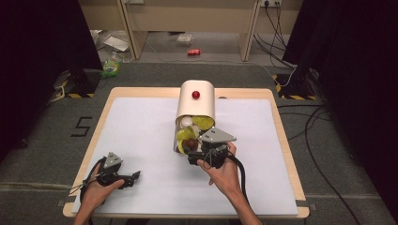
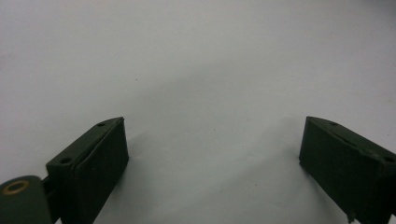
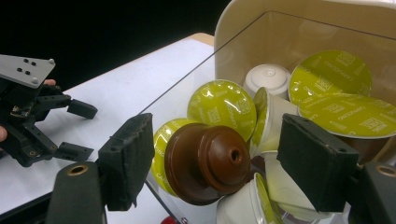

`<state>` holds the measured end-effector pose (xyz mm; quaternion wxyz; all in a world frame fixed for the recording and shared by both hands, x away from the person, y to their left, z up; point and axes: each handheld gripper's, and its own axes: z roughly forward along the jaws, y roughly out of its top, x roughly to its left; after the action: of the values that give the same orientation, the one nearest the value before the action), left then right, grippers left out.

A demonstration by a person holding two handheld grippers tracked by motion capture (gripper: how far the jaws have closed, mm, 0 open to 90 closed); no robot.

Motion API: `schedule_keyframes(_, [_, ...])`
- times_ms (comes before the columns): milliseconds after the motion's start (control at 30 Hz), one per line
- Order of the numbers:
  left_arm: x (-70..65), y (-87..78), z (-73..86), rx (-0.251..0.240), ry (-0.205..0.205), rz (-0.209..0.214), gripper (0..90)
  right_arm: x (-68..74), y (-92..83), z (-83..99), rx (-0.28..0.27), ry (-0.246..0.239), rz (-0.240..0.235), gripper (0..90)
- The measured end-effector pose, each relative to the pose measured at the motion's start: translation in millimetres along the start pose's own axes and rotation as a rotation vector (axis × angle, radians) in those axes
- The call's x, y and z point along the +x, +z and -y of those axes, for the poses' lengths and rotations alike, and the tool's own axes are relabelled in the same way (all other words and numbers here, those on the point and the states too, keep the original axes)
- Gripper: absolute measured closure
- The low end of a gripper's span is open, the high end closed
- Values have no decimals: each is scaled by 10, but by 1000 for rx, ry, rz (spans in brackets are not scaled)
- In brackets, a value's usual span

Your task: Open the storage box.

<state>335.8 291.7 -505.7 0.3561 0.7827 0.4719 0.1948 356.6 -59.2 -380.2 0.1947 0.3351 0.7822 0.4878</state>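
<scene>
High view: white mat (image 1: pixel 141 136) covers wooden table (image 1: pixel 286 140); grey floor (image 1: pixel 42 136) around.

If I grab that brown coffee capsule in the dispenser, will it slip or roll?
The brown capsule looks glossy and domed, so the jaws may slip. Round-bodied, it would probably roll if dropped. It seems rigid, likely light, and leans on the green-lidded capsules.

My two black jaws rise from the bottom edge, my left gripper (image 2: pixel 212 140) spread wide with nothing between the pads. Beyond and beneath them lies the plain white table surface (image 2: pixel 201 56), with soft shadows spreading from each jaw across it.
</scene>
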Motion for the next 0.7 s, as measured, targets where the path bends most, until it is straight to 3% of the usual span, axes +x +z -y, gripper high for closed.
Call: schedule_keyframes(700, [0,0,0,0,0,0,71,15,72,-23,25,-3,2,246])
